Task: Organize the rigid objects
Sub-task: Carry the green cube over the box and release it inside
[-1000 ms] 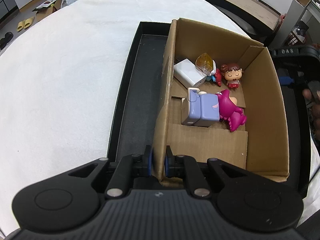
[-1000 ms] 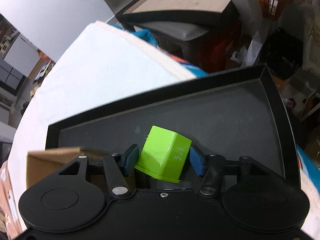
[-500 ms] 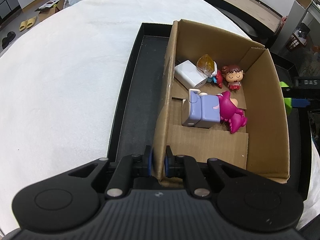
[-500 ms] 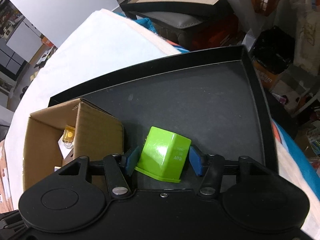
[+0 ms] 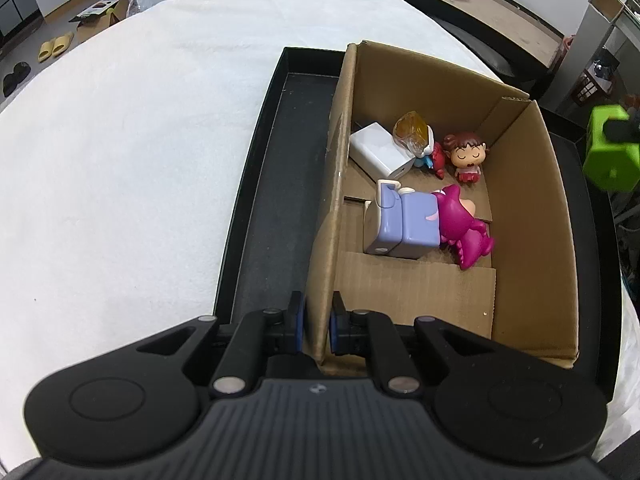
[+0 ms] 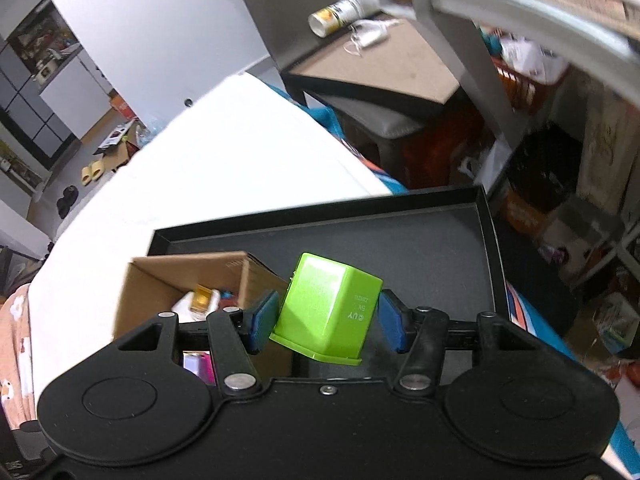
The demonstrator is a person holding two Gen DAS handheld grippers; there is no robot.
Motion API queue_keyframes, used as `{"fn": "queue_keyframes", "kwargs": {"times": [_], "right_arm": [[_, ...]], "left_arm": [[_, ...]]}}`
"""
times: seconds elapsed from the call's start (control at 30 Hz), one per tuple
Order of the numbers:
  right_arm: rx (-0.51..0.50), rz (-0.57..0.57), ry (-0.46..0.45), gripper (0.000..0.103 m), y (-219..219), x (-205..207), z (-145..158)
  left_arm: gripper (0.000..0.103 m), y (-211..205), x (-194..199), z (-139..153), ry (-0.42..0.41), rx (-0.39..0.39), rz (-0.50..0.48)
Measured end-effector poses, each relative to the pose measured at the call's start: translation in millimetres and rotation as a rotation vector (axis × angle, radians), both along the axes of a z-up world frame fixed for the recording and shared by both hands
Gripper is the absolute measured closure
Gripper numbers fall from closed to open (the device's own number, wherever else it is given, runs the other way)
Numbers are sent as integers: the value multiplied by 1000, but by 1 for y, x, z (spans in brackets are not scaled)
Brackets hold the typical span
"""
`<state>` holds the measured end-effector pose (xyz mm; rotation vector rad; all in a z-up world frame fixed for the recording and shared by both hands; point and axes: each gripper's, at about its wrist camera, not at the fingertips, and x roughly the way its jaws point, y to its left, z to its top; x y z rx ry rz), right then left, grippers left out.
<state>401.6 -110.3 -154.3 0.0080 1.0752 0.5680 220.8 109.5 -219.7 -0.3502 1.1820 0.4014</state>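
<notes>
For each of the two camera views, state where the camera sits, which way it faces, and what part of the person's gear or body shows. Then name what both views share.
Left wrist: on the left gripper, looking steeply down into the cardboard box; its fingers pinch the box's near wall.
Right wrist: on the right gripper, looking down across the black tray; its fingers hold a green block; a floral sleeve shows at left.
Shared: box, tray, green block, white tabletop.
</notes>
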Motion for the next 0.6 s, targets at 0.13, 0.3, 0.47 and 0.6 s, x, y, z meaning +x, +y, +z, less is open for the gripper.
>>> {"fn": "queue_keyframes", "kwargs": {"times": [0.13,0.3,0.47,0.6], "right_arm": [[-6,24,-30,49,8,-5,9],[-2,52,-33,49,18,-15,13],[-7,85,-31,49,32,-23,12],[-14,108,-33,49,45,-29,12]], "left_arm": [[92,0,-1,0,-4,-4,2],[92,1,-1,0,-7,-9,1],[92,2,-1,0,-11,-15,3],[91,3,-2,0,-17,-21,3]]}}
